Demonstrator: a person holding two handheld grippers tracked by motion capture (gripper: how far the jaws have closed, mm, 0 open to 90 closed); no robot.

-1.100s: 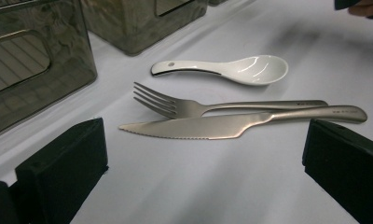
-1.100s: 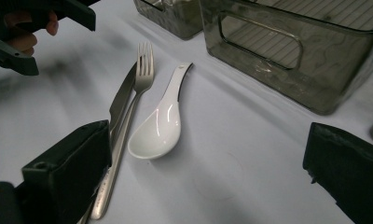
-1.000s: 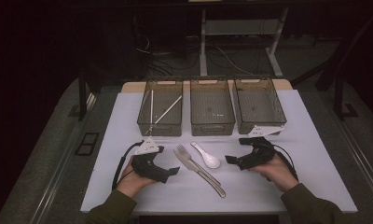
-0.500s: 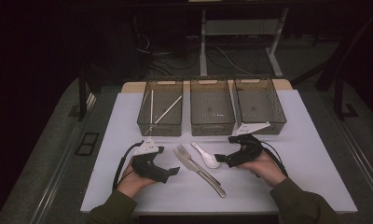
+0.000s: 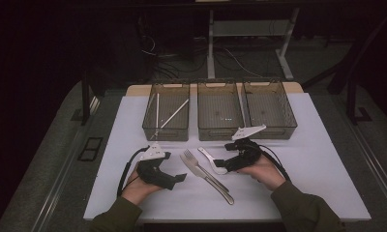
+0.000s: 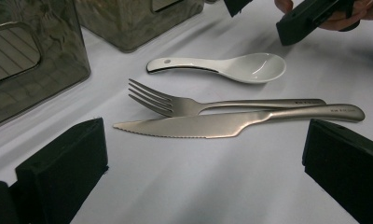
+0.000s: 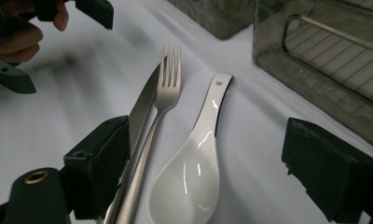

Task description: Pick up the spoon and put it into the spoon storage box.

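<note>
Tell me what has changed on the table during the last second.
The right gripper moved left, toward the white spoon, and its jaws have just been closing a little; the spoon's bowl lies between them, not yet pinched. The left gripper, fork, knife and three bins stayed in place.

The white surface (image 5: 327, 164) is lit from above in the high view, while the room behind it is lost in near darkness. Soft, short shadows are cast beside the bins (image 5: 219, 110) at the far edge of that surface. In the right gripper view, bright glare is seen on the bowl of the white spoon (image 7: 189, 182), and the area left of the spoon is smeared by motion blur. The nearest black pads are rendered out of focus.
</note>
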